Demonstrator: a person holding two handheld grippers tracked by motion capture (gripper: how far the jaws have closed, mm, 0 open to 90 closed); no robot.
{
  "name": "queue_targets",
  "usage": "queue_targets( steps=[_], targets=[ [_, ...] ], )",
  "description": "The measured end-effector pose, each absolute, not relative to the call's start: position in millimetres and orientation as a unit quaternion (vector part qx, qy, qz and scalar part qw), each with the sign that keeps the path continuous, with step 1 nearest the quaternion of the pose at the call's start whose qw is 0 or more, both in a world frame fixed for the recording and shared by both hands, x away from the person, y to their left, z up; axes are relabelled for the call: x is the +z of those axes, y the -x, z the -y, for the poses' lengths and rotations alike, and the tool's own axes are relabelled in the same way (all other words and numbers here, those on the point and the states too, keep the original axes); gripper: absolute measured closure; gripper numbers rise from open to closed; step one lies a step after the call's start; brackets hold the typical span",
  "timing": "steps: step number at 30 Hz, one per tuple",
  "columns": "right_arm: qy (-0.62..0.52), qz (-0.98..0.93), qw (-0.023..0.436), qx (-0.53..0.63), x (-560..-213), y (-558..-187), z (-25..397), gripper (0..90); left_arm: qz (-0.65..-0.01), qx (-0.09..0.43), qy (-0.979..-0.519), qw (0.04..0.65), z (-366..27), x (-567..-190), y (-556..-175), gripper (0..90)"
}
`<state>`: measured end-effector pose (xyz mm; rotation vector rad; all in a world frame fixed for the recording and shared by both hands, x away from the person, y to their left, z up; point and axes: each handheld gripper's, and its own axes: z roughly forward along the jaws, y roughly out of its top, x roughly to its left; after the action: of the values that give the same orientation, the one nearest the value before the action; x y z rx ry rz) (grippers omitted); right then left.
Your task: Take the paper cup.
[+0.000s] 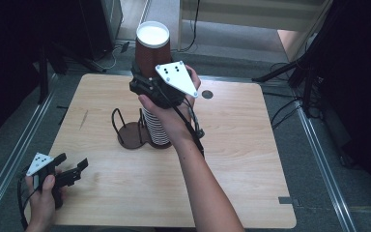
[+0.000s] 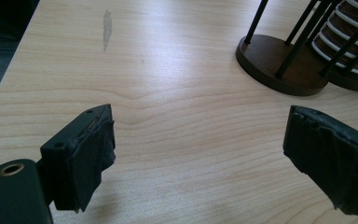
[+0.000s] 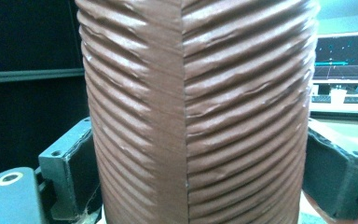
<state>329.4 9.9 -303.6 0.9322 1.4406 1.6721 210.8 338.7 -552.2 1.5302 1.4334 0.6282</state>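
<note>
While raised, right gripper (image 1: 147, 79) around cup (image 1: 151, 48)

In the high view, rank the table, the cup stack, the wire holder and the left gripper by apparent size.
1. table
2. cup stack, enlarged by rising toward the camera
3. and 4. wire holder and left gripper: alike, unranked

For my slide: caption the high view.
Right gripper grips top brown paper cup above stack; left gripper open.
</note>
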Motion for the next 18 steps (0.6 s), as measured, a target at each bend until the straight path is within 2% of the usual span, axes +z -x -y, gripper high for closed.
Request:
queue_targets(
  steps=[18],
  targets=[
    [-0.378, -0.542, 0.372, 0.652, -288.4, -319.5, 24.3, 10.9, -0.582, 0.255, -0.622, 0.457, -338.5, -552.0, -210.9, 9.7]
  ],
)
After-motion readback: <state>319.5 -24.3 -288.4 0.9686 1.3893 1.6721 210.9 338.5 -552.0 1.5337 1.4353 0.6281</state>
